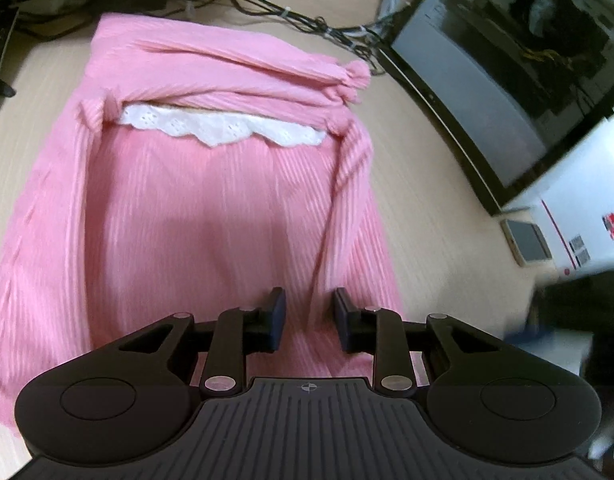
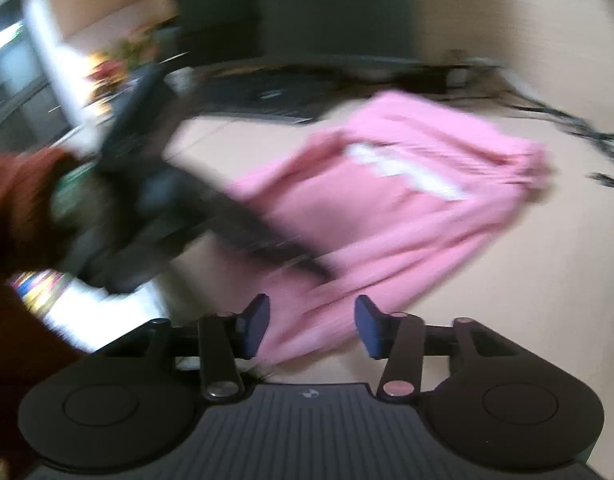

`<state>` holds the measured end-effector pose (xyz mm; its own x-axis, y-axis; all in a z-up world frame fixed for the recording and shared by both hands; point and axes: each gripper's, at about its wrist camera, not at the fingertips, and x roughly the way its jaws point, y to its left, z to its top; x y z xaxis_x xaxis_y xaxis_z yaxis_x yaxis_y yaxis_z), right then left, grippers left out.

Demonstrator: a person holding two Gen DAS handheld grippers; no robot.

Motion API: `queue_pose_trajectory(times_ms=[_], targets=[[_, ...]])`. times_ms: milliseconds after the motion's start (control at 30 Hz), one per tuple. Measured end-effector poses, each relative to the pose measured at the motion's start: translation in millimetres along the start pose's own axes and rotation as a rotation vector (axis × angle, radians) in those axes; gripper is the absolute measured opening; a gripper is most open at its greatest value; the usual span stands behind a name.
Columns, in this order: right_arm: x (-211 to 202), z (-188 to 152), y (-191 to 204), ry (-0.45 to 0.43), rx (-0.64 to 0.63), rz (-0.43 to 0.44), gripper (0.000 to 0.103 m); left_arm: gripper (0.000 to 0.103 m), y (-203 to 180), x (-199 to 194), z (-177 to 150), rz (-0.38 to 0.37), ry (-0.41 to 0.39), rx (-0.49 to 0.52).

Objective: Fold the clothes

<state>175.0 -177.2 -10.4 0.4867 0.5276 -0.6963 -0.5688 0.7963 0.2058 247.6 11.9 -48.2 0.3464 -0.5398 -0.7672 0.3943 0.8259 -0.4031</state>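
Pale wooden table (image 1: pixel 419 200) carries one pink garment (image 1: pixel 211 208), lying just beyond both grippers: left gripper (image 1: pixel 309 320) and right gripper (image 2: pixel 310 326), jaws apart, holding nothing.

The garment (image 1: pixel 211 208) lay spread on the desk (image 1: pixel 427 216) at frame centre. Cables (image 1: pixel 291 16) ran behind it at the top; a monitor (image 1: pixel 519 80) stood upper right, a box (image 1: pixel 579 224) below the monitor.
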Motion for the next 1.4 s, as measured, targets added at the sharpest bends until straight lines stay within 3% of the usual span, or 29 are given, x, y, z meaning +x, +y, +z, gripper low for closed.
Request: queue_pose_trajectory(times_ms=[100,233,400,567,733,833,967,1000,1033,1067,1100,1133,1400], targets=[[10,13,-25,-0.041,0.094,-0.077,0.021,0.027,-5,0,-7,-0.033,0.019,-0.004],[53,34,-46,-0.057,0.158,-0.141,0.020,0.024,-20,8,-16,-0.093,0.045,-0.007],[107,44,-44,0.013,0.072,-0.178,0.023,0.024,-35,14,-18,-0.117,0.051,0.014],[113,49,-41,0.035,0.031,-0.187,0.025,0.028,-25,-1,-23,-0.117,0.058,0.001],[110,47,-40,0.034,0.028,-0.187,0.026,0.037,-16,-35,-18,-0.116,-0.013,0.009],[107,45,-34,0.033,0.010,-0.174,0.040,0.044,-10,-45,-8,-0.052,-0.055,0.030],[104,46,-26,0.036,-0.005,-0.178,0.048,0.038,-15,-23,3,-0.070,-0.025,0.033],[99,46,-26,0.029,0.007,-0.171,0.055,0.036,-20,-15,1,-0.057,-0.006,0.056],[94,47,-26,0.023,0.018,-0.165,0.071,0.030,-25,-7,0,-0.044,0.013,0.079],[85,45,-27,0.001,0.019,-0.173,0.080,0.027,-26,-2,-3,-0.019,0.034,0.096],[77,42,-25,-0.025,-0.003,-0.205,0.094,0.024,-27,3,-6,0.008,0.055,0.112],[69,38,-23,-0.052,-0.031,-0.242,0.101,0.024,-27,4,-6,0.012,0.058,0.124],[80,13,-17,0.009,-0.125,-0.486,0.103,0.024,-20,4,-2,-0.013,0.073,0.124]])
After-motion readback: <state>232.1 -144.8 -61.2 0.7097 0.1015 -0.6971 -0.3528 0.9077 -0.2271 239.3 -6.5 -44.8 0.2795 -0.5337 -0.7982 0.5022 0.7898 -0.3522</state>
